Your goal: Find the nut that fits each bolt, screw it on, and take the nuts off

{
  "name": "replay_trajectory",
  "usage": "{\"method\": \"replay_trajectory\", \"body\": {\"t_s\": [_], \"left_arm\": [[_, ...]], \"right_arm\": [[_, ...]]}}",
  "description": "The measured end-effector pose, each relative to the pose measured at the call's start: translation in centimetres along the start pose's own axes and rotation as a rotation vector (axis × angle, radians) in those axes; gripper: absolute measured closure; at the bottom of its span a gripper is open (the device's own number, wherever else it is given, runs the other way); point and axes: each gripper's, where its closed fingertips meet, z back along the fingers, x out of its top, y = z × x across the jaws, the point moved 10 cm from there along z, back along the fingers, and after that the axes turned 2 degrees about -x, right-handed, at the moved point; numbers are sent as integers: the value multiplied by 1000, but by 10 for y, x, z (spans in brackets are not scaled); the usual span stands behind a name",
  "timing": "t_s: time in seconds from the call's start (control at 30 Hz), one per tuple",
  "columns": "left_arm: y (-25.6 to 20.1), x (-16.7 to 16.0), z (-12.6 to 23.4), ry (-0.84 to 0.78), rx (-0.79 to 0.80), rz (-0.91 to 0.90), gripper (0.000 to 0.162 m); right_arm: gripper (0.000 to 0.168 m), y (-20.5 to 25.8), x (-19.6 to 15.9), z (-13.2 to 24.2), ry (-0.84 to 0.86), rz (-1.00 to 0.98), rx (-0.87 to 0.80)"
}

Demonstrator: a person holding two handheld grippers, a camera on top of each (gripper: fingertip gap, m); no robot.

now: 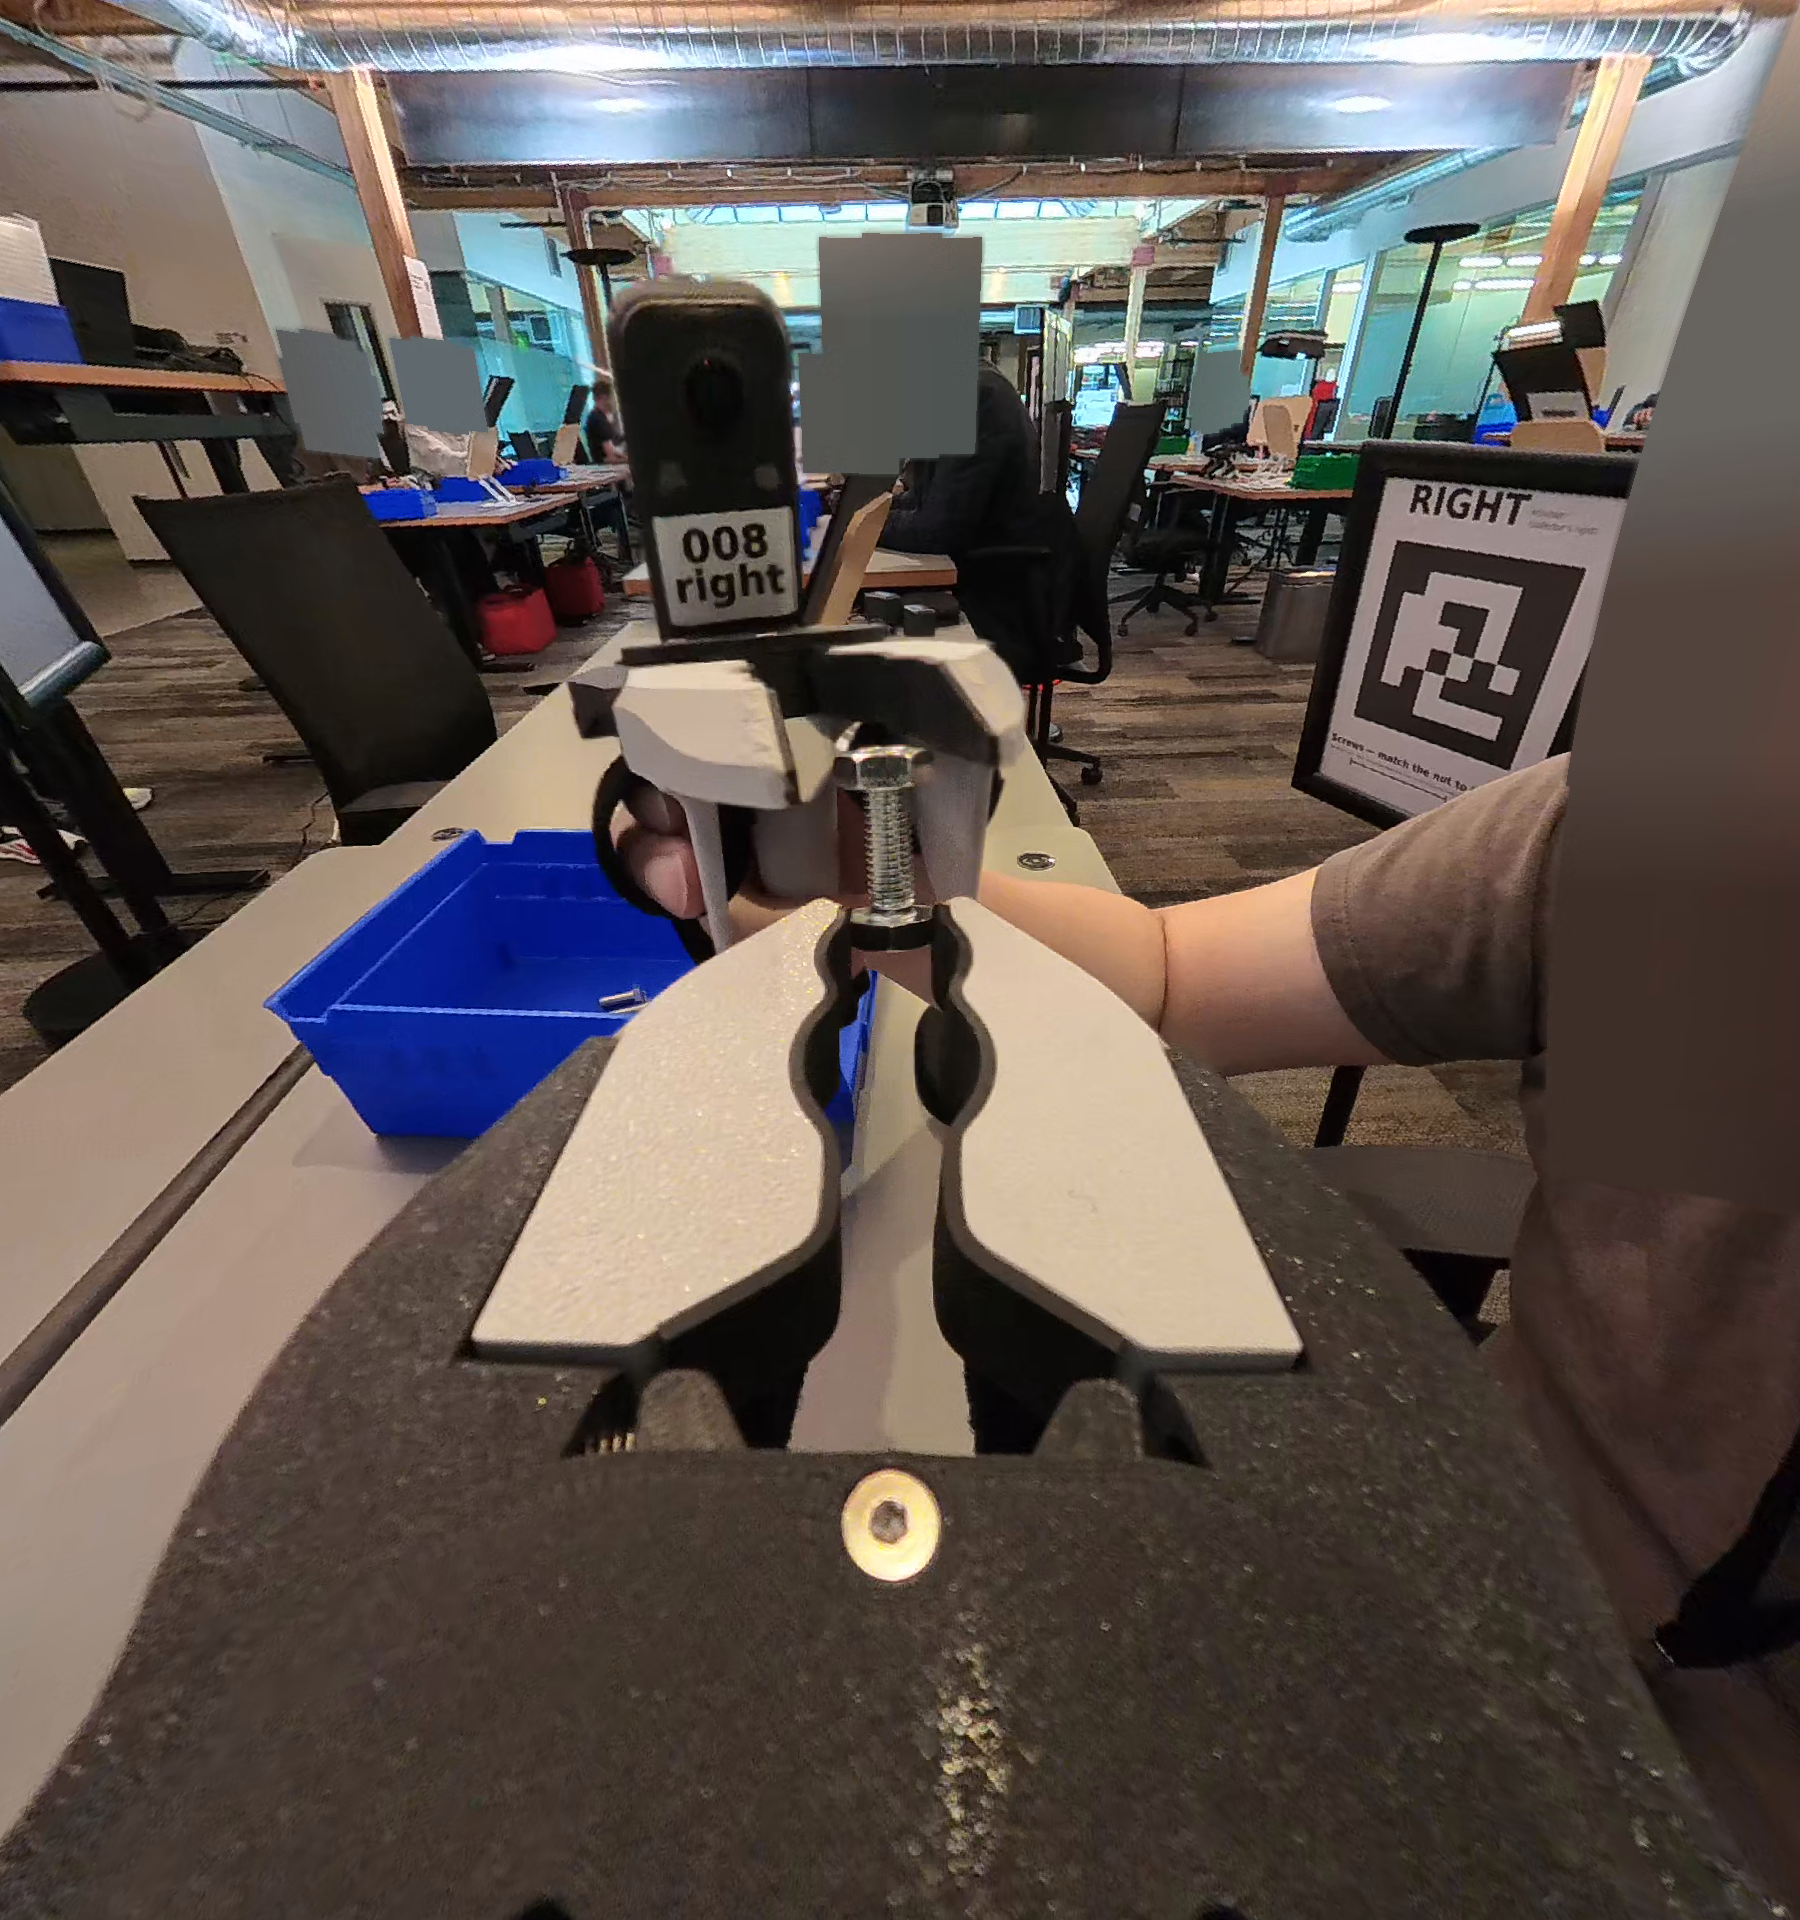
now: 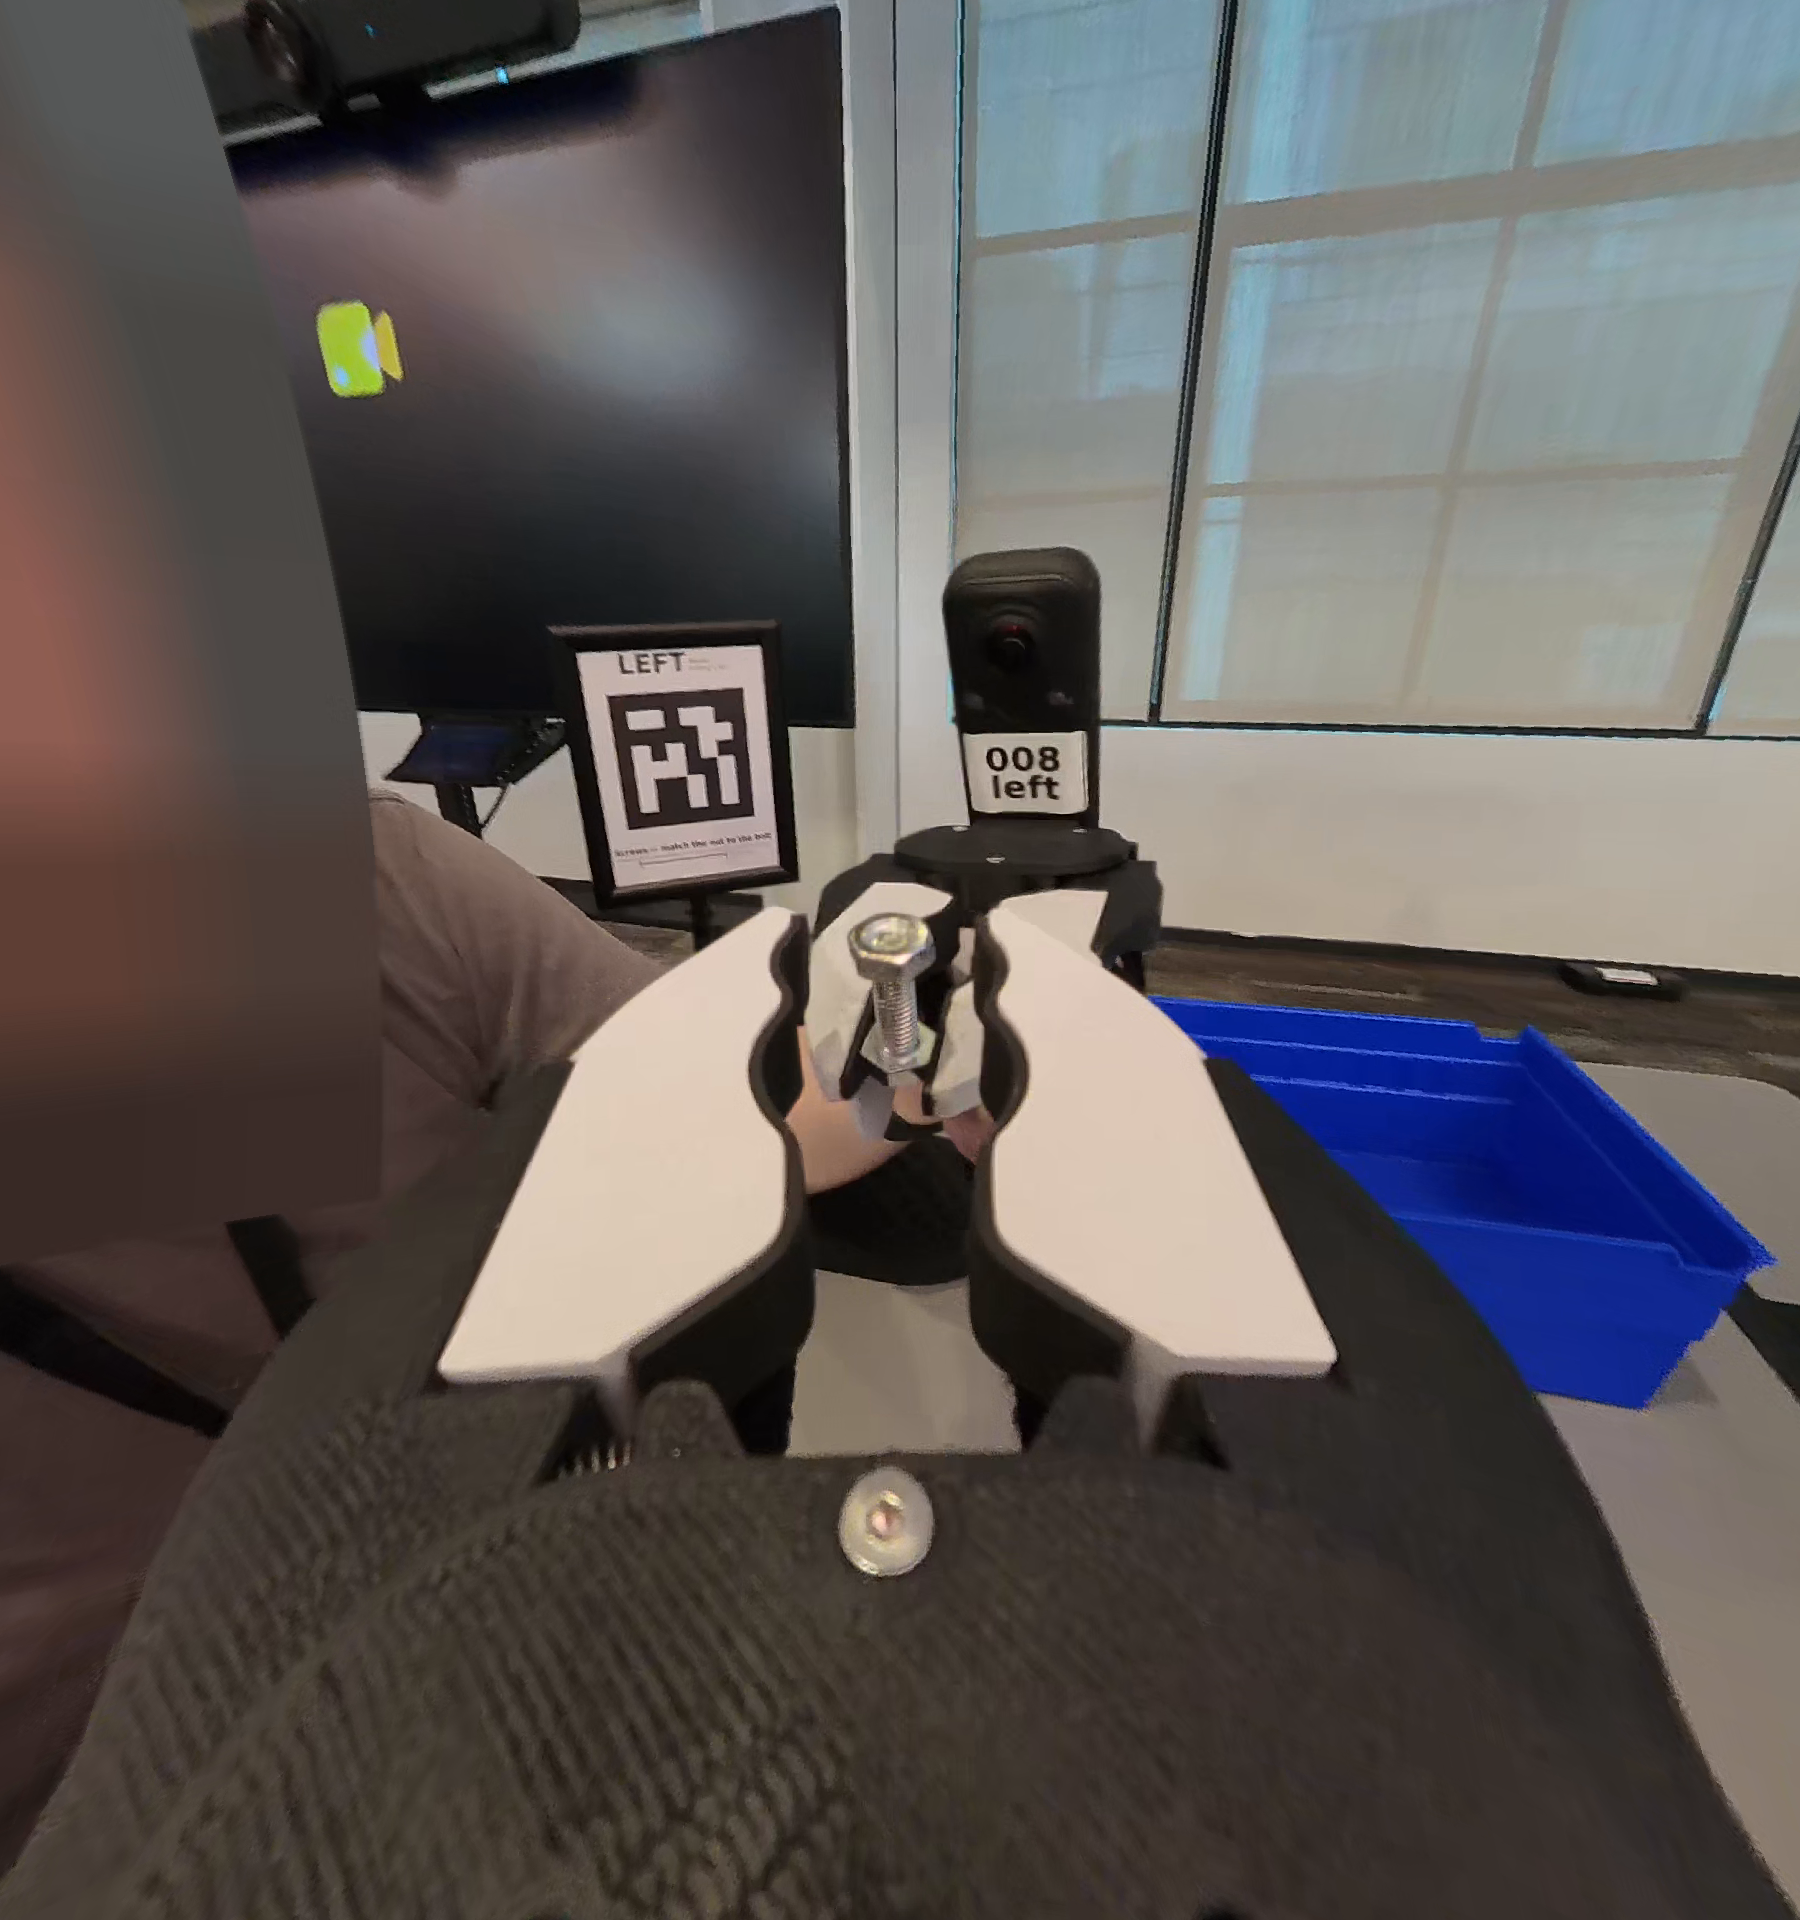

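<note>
Pinching the nut [image 1: 888, 923], the left gripper [image 1: 891, 925] meets the right gripper [image 2: 891, 940], clenched on the bolt [image 1: 885, 831] head at twelve o'clock (blue bin [image 1: 480, 997] nearby).

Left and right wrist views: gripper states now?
Left gripper: shut on the hex nut at the bolt's lower end.
Right gripper: jaws around the bolt head; whether it grips cannot be told.

– What carries the things here?

– A long, flat grey table [image 1: 148, 1122], with a dark seam running along it.

– And what lies directly on it?

– An open blue plastic bin [image 1: 428, 997] stands on it. Inside, on the bin floor, lies one small silver metal part [image 1: 621, 1000].
</note>
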Motion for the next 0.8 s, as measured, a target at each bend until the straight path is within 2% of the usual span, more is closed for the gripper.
{"method": "replay_trajectory", "body": {"t_s": [0.27, 0.53, 0.8], "left_arm": [[-2, 3, 3, -20, 3, -8, 148], [-2, 1, -1, -20, 6, -12, 148], [-1, 2, 2, -39, 6, -15, 148]], "right_arm": [[143, -11, 0, 14, -33, -45, -3], [140, 2, -1, -4, 4, 4, -30], [141, -3, 3, 7, -25, -19, -6]]}}
